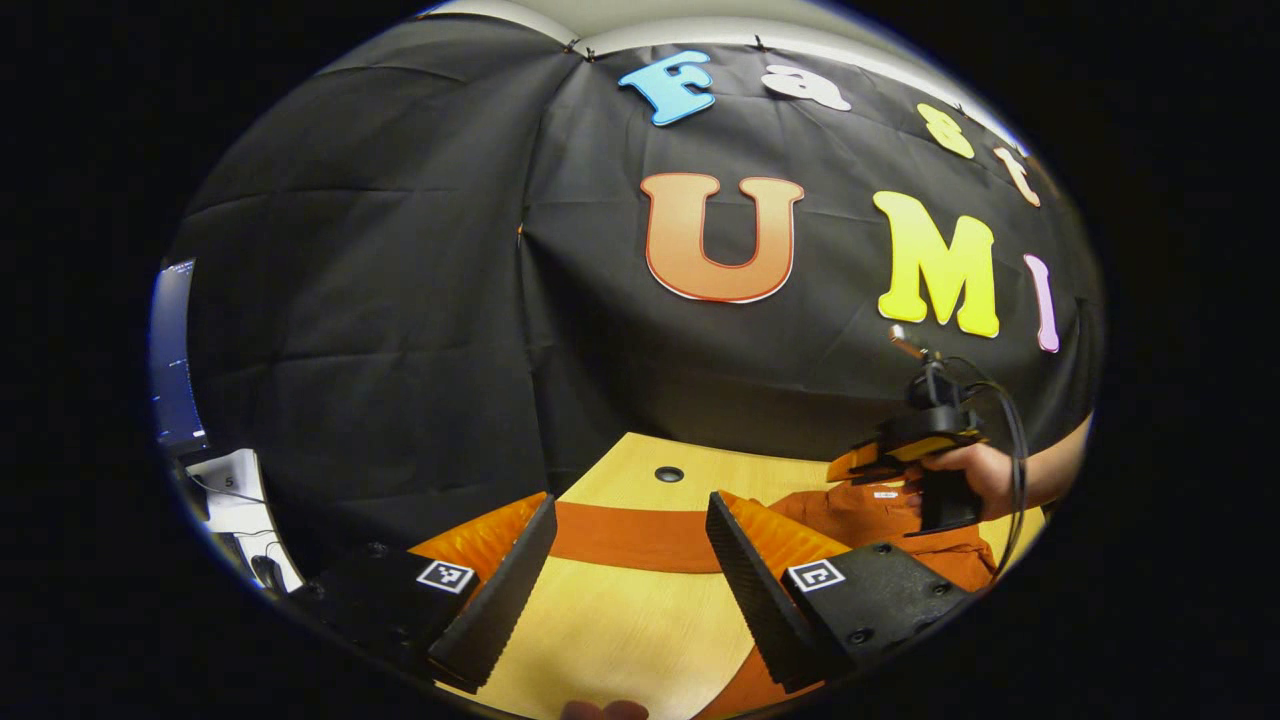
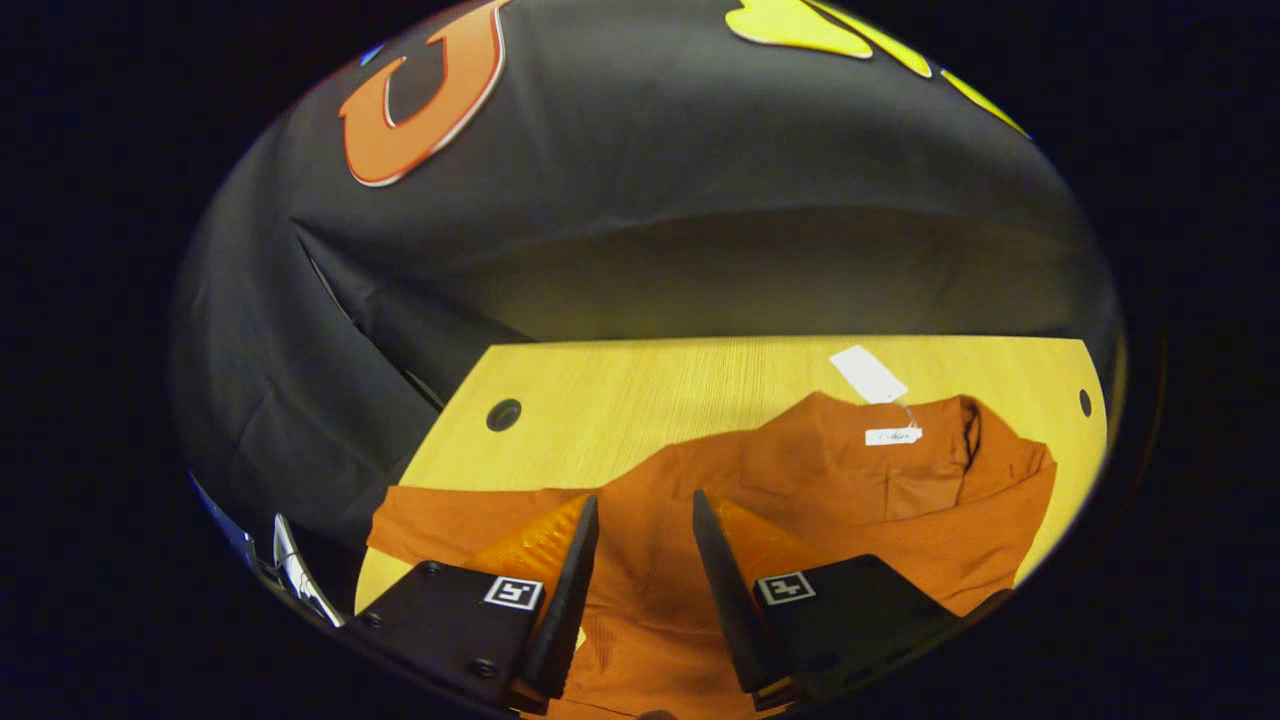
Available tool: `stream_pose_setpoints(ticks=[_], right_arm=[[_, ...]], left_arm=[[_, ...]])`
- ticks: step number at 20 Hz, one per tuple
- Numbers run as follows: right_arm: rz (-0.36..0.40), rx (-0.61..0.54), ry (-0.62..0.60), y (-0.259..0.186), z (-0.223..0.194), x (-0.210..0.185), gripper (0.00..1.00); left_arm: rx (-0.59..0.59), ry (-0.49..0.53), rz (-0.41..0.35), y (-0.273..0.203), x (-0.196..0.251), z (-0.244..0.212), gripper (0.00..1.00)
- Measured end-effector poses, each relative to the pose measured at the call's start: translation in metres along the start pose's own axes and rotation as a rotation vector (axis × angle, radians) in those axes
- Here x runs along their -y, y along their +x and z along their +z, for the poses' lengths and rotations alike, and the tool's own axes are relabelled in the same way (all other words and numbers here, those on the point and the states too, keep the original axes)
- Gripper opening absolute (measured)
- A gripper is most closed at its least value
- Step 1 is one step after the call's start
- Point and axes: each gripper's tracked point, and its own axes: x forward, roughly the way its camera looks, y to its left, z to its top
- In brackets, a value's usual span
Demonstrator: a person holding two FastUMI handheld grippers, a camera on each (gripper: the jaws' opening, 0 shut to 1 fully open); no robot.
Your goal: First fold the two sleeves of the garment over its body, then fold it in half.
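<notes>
While 1 orange garment (image 2: 760, 500) lies spread on the wooden table (image 2: 650, 385), both grippers hang above it with nothing between their fingers. In the right gripper view, the right gripper (image 2: 645, 580) stands at 6 o'clock, its 2 fingers parted over the cloth, holding nothing. 1 sleeve (image 2: 450, 520) stretches flat toward 8 o'clock, and the collar (image 2: 965, 420) sits at about 3 o'clock. 2 white tags show there: 1 paper tag (image 2: 868, 374) on the bare wood just beyond the collar, and 1 label (image 2: 893, 436) sewn inside the neck. 2 round holes (image 2: 504, 414) mark the tabletop, 1 at 9 o'clock and 1 at the far right edge.

In the left gripper view, the left gripper (image 1: 630, 560) is spread wide at 6 o'clock, empty, with a band of sleeve (image 1: 630, 535) crossing the wood between its fingers. At 3 o'clock, 1 hand (image 1: 975, 470) holds the other gripper over the bunched cloth.
</notes>
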Motion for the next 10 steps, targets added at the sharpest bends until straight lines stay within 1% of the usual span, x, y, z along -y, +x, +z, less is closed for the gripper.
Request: stream_pose_setpoints(ticks=[1,2,3,4,5,6,7,8,9,10], right_arm=[[0.012,0.012,0.009,-0.014,0.004,-0.001,0.63],[0.028,0.021,0.017,-0.03,0.005,-0.002,0.56],[0.048,0.027,0.023,-0.046,0.007,-0.005,0.63],[0.062,0.038,0.023,-0.06,0.007,-0.005,0.56],[0.069,0.049,0.013,-0.075,0.005,-0.003,0.56],[0.071,0.05,-0.008,-0.089,0.0,0.002,0.63],[0.071,0.044,-0.032,-0.104,-0.007,0.007,0.56],[0.075,0.036,-0.047,-0.117,-0.018,0.011,0.56],[0.077,0.026,-0.053,-0.133,-0.027,0.016,0.63],[0.079,0.018,-0.047,-0.149,-0.036,0.022,0.63]], left_arm=[[-0.007,-0.015,-0.014,0.01,-0.002,-0.001,0.98],[-0.015,-0.03,-0.018,0.018,-0.009,-0.002,0.98],[-0.013,-0.05,-0.013,0.029,-0.017,-0.003,0.98],[-0.009,-0.073,-0.004,0.041,-0.026,-0.003,0.98],[-0.015,-0.087,0.005,0.053,-0.035,-0.003,0.98],[-0.03,-0.103,0.001,0.064,-0.043,-0.007,0.98],[-0.057,-0.118,-0.019,0.074,-0.05,-0.012,0.98],[-0.083,-0.131,-0.034,0.085,-0.058,-0.019,0.97],[-0.095,-0.153,-0.054,0.1,-0.066,-0.022,0.98],[-0.129,-0.174,-0.079,0.117,-0.072,-0.029,0.98]])
